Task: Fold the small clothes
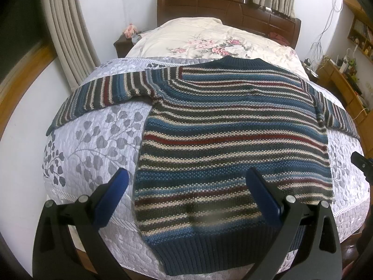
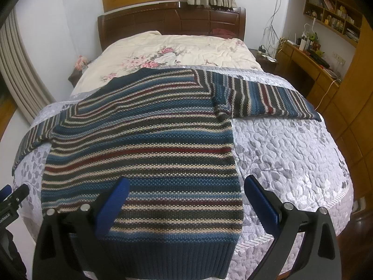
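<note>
Above the flat striped sweater (image 1: 233, 126), left gripper (image 1: 186, 184) and right gripper (image 2: 186, 191) gape empty.

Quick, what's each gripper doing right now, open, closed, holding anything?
Left gripper: open, holding nothing, jaws spread above the striped sweater's hem.
Right gripper: open, holding nothing, poised over the sweater's lower right corner.

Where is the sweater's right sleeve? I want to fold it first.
In the right wrist view, the right sleeve lies stretched out flat on the grey quilt, upper right, below the floral duvet.
</note>
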`<state>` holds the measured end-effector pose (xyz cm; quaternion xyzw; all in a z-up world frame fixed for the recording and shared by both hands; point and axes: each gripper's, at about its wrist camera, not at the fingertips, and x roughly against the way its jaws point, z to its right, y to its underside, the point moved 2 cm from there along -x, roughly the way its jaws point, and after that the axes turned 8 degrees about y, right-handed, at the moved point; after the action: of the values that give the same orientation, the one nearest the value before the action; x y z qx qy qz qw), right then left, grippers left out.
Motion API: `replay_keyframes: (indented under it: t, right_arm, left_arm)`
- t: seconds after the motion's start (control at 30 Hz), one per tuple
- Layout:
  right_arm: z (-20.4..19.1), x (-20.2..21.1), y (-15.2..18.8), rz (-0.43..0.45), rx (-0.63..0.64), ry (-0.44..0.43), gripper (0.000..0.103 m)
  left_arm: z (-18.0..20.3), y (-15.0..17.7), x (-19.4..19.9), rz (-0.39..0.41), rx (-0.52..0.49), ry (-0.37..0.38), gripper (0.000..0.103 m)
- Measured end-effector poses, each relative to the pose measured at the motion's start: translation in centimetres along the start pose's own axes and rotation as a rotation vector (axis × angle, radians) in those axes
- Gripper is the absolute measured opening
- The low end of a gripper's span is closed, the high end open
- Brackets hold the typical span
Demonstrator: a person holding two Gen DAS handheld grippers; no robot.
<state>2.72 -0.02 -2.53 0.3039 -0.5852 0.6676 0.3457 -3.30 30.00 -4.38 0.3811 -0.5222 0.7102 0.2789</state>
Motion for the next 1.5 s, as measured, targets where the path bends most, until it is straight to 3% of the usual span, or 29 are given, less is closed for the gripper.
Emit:
replay_keyframes:
  t: [1.23,1.37,1.5]
  right_arm:
    - [0.1,-0.3,-0.1,-0.003,-0.001,-0.002,0.099]
    - [1.1,-1.8,-0.6,-0.006,-0.018,-0.026,0.099]
    - [5.5,-6.0,-2.7,-0.045,-0.119,-0.137,0.099]
  left_arm:
    - [0.0,0.1,-0.1,-0.002,0.009,-0.013,0.100]
    - [0.4,-0.3,-0.7,0.011,0.010,-0.027,0.100]
    - [1.9,-1.3,-1.6,0.067,-0.020,-0.059,0.100]
